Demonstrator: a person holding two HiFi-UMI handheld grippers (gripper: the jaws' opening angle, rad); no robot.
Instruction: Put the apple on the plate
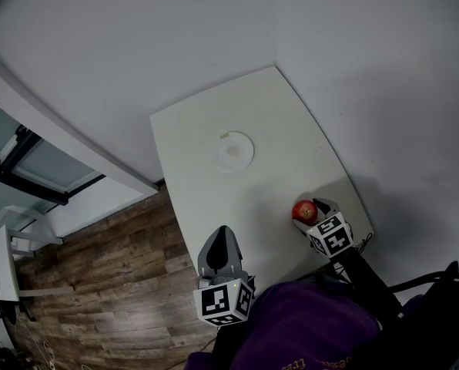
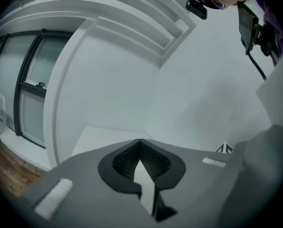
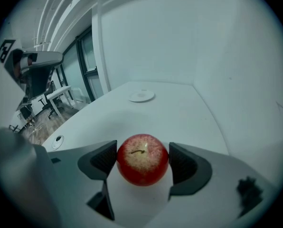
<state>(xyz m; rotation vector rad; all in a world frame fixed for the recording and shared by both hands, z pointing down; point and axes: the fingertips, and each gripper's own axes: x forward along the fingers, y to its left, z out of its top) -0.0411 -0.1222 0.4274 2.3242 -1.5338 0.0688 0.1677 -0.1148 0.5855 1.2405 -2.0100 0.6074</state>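
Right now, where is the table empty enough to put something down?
The widest bare patch of table lies between the plate and the apple. More room runs from the plate to the left gripper, and beyond the plate. It's crowded near the right edge, where the fingers of the right gripper flank the apple.

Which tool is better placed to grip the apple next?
Right. The right tool straddles the apple with open jaws; the left tool is shut and sits apart from it.
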